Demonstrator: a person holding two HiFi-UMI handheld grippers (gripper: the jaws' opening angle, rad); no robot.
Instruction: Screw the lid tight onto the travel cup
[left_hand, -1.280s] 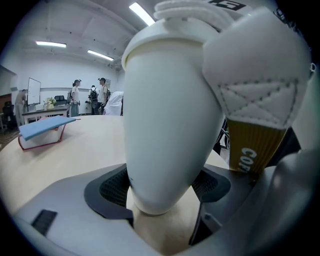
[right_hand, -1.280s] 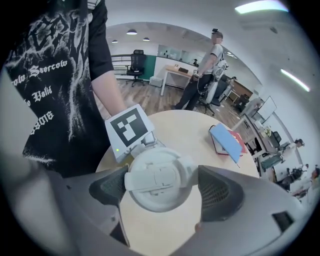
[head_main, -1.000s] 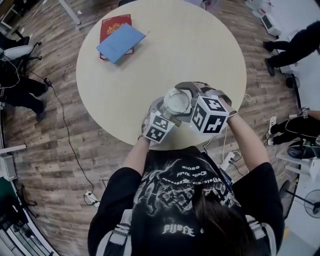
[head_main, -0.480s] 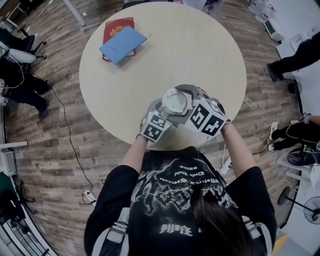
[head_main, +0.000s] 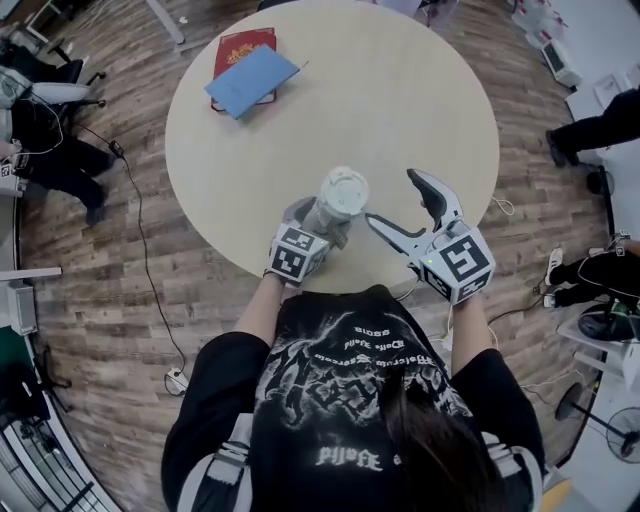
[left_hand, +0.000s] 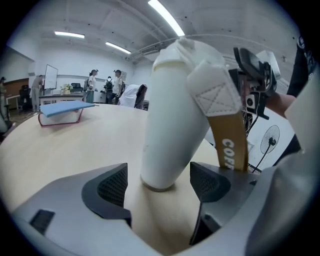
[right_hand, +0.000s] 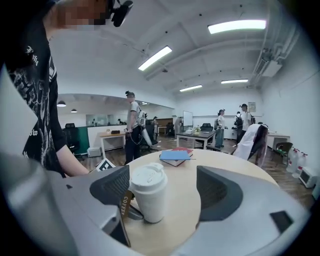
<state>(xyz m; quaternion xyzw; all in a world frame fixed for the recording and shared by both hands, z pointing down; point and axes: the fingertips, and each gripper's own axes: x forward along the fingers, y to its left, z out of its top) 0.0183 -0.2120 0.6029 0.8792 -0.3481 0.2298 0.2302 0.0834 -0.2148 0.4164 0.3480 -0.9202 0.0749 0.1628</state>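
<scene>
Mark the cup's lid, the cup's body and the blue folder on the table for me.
lid (head_main: 343, 190): head view, middle of its top.
travel cup (right_hand: 149, 205): right gripper view, middle of its white wall.
blue folder (head_main: 250, 80): head view, middle of its cover.

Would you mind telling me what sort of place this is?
Most likely an open-plan office or lab: desks and an office chair stand beyond the round table, a whiteboard stands further back, and strip lights run along the ceiling.
</scene>
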